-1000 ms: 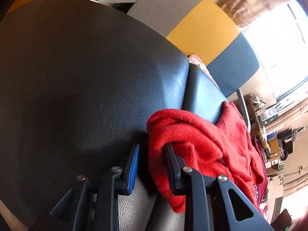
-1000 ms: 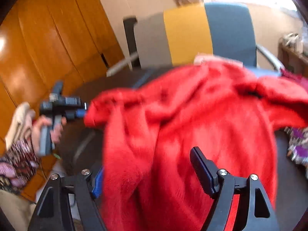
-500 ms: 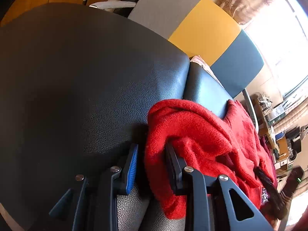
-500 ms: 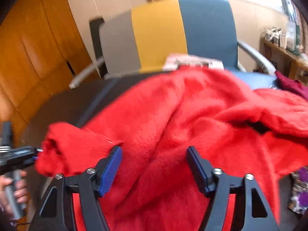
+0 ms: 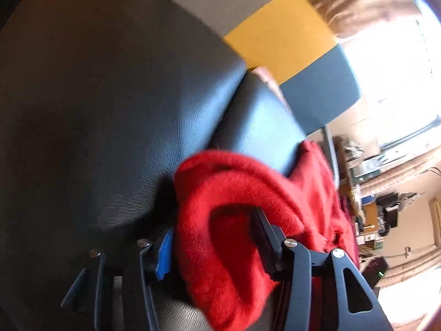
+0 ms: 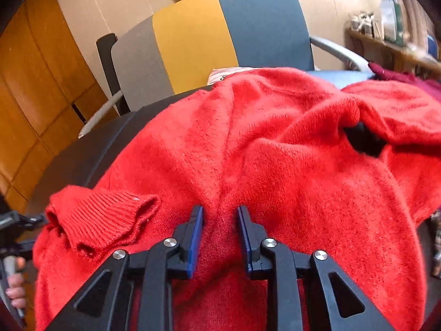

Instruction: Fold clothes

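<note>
- Sprawling over a dark leather cushion (image 5: 115,104), a fuzzy red knit sweater (image 6: 275,149) lies under both tongs.
- Left gripper (image 5: 212,237) opening, sweater cuff loosely between its jaws.
- Right gripper (image 6: 220,220) closing, pinching a fold of the sweater.

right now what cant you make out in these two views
- Left wrist view: motion blur smears the red sweater and hides whether the opening left tongs touch its cuff.
- Right wrist view: the fold between the closing right tongs hides how much knit is pinched.
- Shelf clutter: too small to identify.
</note>
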Demonstrator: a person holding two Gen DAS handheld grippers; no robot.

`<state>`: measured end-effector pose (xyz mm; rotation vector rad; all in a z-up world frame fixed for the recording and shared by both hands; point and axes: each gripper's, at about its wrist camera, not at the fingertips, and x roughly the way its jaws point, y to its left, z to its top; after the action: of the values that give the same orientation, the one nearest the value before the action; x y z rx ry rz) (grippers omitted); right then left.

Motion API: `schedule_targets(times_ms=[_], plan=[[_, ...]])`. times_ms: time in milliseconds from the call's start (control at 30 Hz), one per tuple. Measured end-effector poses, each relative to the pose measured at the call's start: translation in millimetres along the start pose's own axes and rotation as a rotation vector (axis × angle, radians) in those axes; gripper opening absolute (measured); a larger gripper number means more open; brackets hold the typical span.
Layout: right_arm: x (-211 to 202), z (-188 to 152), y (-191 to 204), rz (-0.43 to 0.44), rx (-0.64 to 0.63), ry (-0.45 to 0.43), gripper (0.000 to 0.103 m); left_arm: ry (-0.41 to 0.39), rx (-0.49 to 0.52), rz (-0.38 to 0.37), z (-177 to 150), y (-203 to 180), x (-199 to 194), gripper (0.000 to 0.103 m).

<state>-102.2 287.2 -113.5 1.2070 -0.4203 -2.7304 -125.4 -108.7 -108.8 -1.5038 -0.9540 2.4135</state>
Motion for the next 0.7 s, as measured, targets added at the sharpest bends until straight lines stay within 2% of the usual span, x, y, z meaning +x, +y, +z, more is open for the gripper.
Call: schedule_targets(times_ms=[33,100,167,267,367,433,500,567,600,700], plan=[[-0.5,0.1,-0.7,0.007,0.007,0.0,0.025,-0.011,0.038,0.046,1.5,-6.7,1.5,0.028],[4.7,2.3,2.9,0.012,0.01,0.0,0.025,-0.022,0.104,0.072,6.8,-19.6,-0.1,0.016],[6.5,5.2,1.4,0.017,0.013,0.0,0.025,-0.045,0.175,0.058,17.7,-36.4,-12.8,0.014],[6.5,2.8,1.8,0.04,0.038,-0.005,0.026,-0.151,0.301,0.025,34.8,-60.4,-50.6,0.014],[7.1,1.3,1.1,0.068,0.059,-0.011,0.029,-0.274,0.434,-0.089,44.0,-85.3,-98.6,0.014],[7.5,1.1,1.2,0.076,0.064,-0.013,0.029,-0.334,0.559,-0.168,35.0,-96.0,-119.0,0.014],[6.7,-0.3,1.6,0.078,0.067,-0.014,0.03,-0.376,0.712,-0.19,13.6,-95.8,-132.7,0.015],[6.7,-0.1,0.6,0.081,0.072,-0.014,0.03,-0.346,0.844,-0.102,-16.9,-83.7,-121.8,0.016],[6.8,0.1,-0.2,0.082,0.074,-0.014,0.03,-0.29,0.867,-0.052,-28.1,-75.1,-108.9,0.016],[6.8,1.2,-1.6,0.084,0.078,-0.011,0.03,-0.168,0.842,0.025,-59.0,-39.6,-84.8,0.016]])
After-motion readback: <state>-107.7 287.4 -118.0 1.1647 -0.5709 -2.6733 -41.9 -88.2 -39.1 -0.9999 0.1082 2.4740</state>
